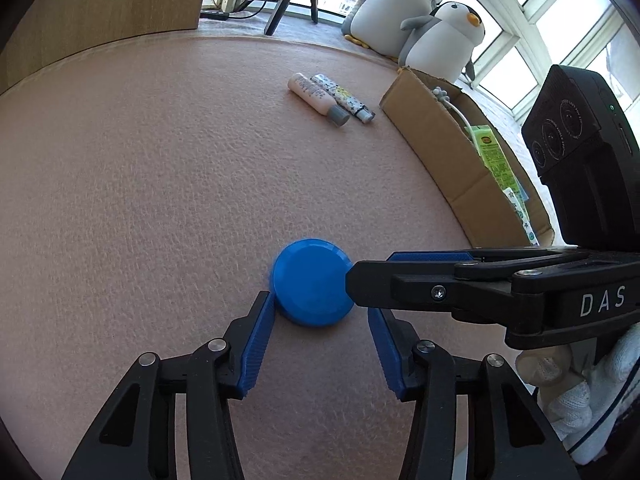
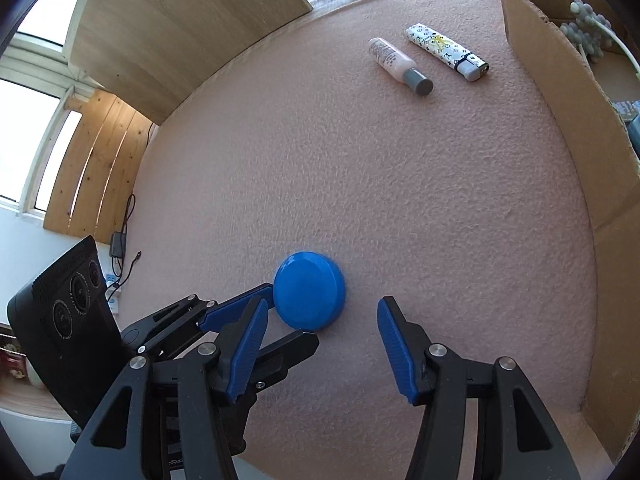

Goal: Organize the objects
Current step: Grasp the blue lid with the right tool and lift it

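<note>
While the left wrist view looks down on the pink worktop (image 1: 160, 184), the left claw (image 1: 322, 316) fills the lower frame with its blue pads spread wide, holding nothing. A blue round lid (image 1: 312, 282) lies flat at lower centre, just ahead of the pads; the left pad touches or nearly touches its edge. From the right side of the frame the right claw (image 1: 352, 280) reaches in, its tip against the lid's right edge, a white-gloved hand (image 1: 576, 392) behind it at lower right. Toward the upper centre a small white bottle (image 1: 318, 99) with a grey cap lies just beside a patterned lighter (image 1: 342, 98). A cardboard box (image 1: 440, 148) sits at right, two penguin plush toys (image 1: 416, 12) beyond it.

Seen from the right wrist, the right claw (image 2: 322, 320) is wide open and empty at the bottom, with the lid (image 2: 309, 295) at lower centre between the pads, nearer the left one. The left claw (image 2: 288, 316) enters from lower left, one finger seemingly at the lid's rim. Bottle (image 2: 400, 66) and lighter (image 2: 446, 51) lie apart at upper right, the box (image 2: 560, 92) along the right edge.
</note>
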Demonstrator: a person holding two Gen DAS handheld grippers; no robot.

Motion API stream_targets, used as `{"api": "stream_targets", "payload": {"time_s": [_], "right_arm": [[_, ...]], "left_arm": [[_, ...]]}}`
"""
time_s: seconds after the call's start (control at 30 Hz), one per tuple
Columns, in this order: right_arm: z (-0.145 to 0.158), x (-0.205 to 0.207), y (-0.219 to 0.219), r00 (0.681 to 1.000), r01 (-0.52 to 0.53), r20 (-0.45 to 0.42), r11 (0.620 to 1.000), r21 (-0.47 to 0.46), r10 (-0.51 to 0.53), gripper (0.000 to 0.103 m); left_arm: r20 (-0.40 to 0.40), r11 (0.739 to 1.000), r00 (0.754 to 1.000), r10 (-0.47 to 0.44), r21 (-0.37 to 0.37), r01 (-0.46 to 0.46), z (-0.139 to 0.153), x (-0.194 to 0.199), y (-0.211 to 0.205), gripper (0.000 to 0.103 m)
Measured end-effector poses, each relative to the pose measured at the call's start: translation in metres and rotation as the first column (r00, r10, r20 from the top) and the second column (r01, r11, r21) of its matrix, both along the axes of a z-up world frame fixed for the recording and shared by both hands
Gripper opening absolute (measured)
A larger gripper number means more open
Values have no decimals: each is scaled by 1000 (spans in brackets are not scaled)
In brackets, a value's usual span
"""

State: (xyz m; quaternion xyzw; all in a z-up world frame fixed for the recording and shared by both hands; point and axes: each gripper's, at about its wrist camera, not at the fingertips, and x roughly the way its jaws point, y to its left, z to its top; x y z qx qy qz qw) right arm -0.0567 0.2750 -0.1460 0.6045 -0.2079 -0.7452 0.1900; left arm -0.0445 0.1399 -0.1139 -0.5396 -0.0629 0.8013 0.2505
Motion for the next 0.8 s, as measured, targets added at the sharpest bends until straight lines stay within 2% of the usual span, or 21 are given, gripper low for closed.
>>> {"api": "stream_targets", "payload": {"time_s": [0.23,0.8], "right_arm": [[-7,-4,-5,1000,-15,27,1000,-14,15,31],[17,8,15,999,3,-53,999,39,-1,30]], "left_arm": [[8,1000,1000,-12,8,12,-3,-4,2,44],[-40,998,998,-58,13,59,15,-3,25,43]]}}
